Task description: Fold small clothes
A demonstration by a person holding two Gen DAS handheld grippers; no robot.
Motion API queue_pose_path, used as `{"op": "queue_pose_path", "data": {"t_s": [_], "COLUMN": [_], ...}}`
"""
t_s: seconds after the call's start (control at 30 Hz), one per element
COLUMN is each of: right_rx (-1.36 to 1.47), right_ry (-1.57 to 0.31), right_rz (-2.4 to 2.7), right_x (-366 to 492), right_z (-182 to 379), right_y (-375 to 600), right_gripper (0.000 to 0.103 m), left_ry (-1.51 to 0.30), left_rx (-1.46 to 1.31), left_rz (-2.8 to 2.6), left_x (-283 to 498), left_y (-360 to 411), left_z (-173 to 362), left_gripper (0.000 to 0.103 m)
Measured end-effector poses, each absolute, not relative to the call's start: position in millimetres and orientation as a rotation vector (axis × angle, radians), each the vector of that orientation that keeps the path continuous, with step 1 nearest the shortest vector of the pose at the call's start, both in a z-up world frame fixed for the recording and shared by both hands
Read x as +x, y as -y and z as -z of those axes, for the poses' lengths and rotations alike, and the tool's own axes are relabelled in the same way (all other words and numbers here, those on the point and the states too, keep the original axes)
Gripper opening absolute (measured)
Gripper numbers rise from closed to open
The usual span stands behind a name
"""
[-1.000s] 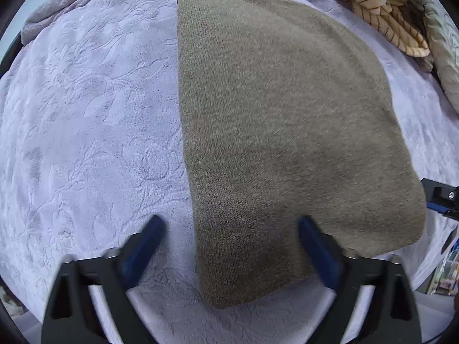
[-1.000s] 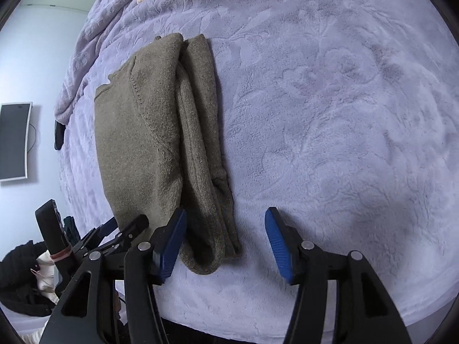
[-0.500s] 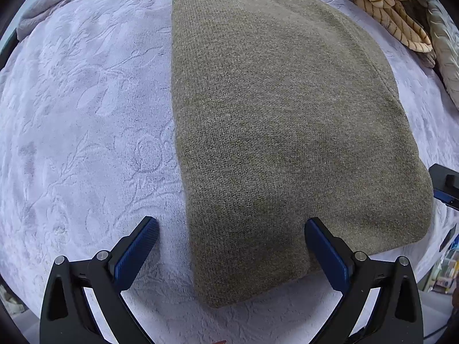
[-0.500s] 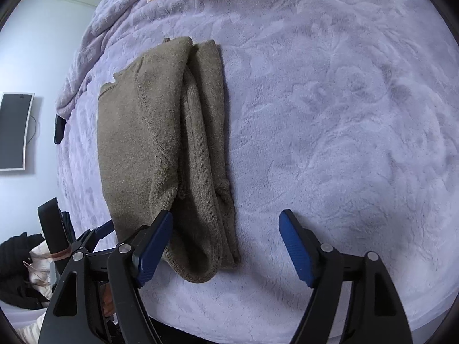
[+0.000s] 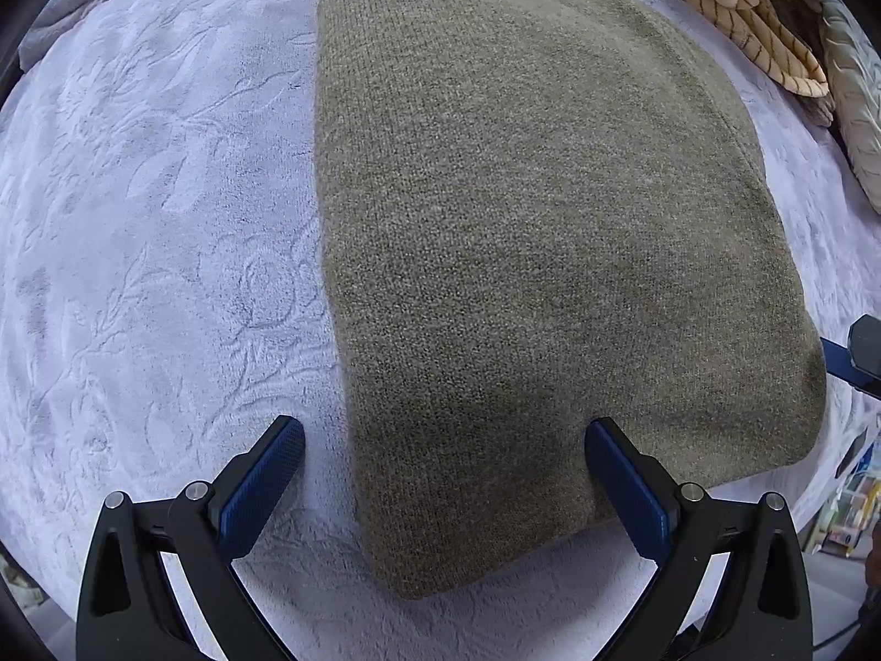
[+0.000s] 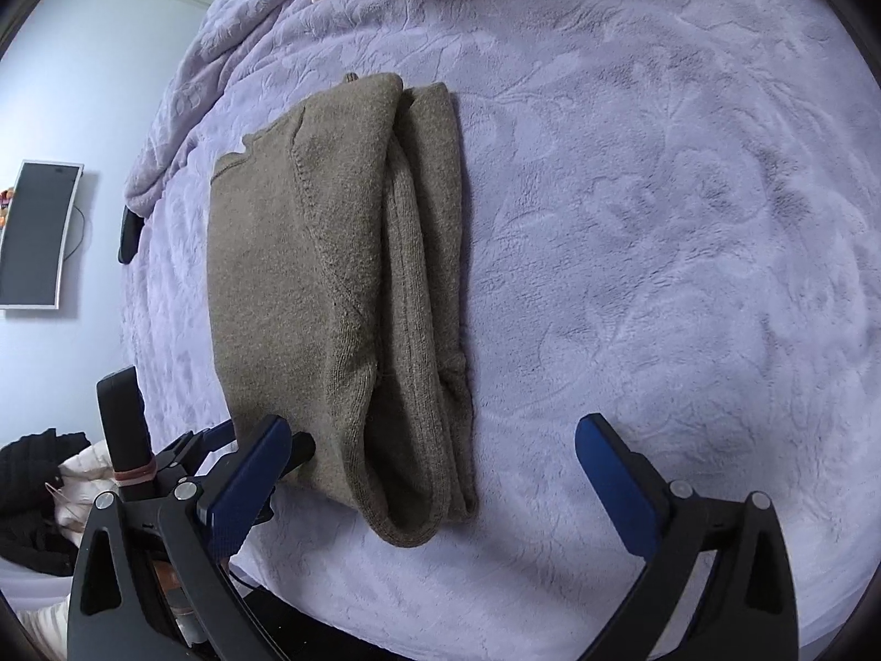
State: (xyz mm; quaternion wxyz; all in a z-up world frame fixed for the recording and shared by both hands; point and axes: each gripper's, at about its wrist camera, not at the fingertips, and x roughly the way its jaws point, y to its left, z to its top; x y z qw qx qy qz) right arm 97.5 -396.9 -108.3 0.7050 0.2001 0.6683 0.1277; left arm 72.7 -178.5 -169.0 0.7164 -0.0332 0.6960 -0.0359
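Sweater: an olive-brown knit sweater (image 5: 550, 253) lies folded on the bed, flat and smooth on top in the left wrist view; in the right wrist view (image 6: 330, 286) the same bundle shows its stacked folded layers along one long side, with a rounded fold end nearest the camera.

Bed cover: a lilac plush blanket (image 5: 154, 231) with an embossed leaf and flower pattern lies under the sweater and fills most of both views.

Left tongs: the left tongs (image 5: 443, 471) hang over the near end of the sweater, spread wide with nothing gripped (the sweater's near corner lies between the two blue pads, one pad over the bare blanket, the other over the knit). Whether either pad brushes the cloth I cannot tell.

Right tongs: the right tongs (image 6: 432, 468) stand at full spread, their jaws having just been opening. The sweater's rounded fold end lies between the pads, but neither pad presses on it; the pad on the picture's right is over bare blanket, well apart from the knit.

Other clothes: a cream garment with thin brown stripes (image 5: 749, 16) is heaped at the far edge of the bed, apart from the sweater, with a pale patterned cloth (image 5: 853, 99) just beside it.

Room: a dark flat screen (image 6: 36, 234) hangs on the pale wall beyond the bed's edge in the right wrist view.
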Motion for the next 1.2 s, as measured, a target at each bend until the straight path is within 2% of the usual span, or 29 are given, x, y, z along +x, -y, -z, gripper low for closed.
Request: {"op": "queue_pose_path", "data": {"t_s": [0.13,0.43,0.63,0.93,1.2], "right_rx": [0.442,0.471,0.56,0.732,0.724], "right_ry": [-1.496,-1.498,-1.471,-1.482,-1.469], "right_rz": [-0.287,-0.313,-0.378,-0.549,-0.662], "right_x": [98.7,115.3,152.0,207.3,236.2], "right_z": [110.7,112.5,119.9,155.9,159.9], "right_y": [397.1,401.6,405.0,394.6,361.2], "right_gripper": [0.103,0.103,0.103,0.103,0.103], "left_ry": [-1.545,-1.439,-1.471,-1.503,-1.492], "left_rx": [-0.092,-0.298,-0.421,-0.442,-0.489], "left_rz": [0.095,0.246,0.358,0.416,0.399], "left_x": [74.7,93.2,116.4,120.9,125.6], "left_y": [169.4,138.5,128.5,151.6,153.3], "left_z": [170.7,138.4,148.9,162.1,163.9], "left_gripper": [0.103,0.103,0.103,0.103,0.103]}}
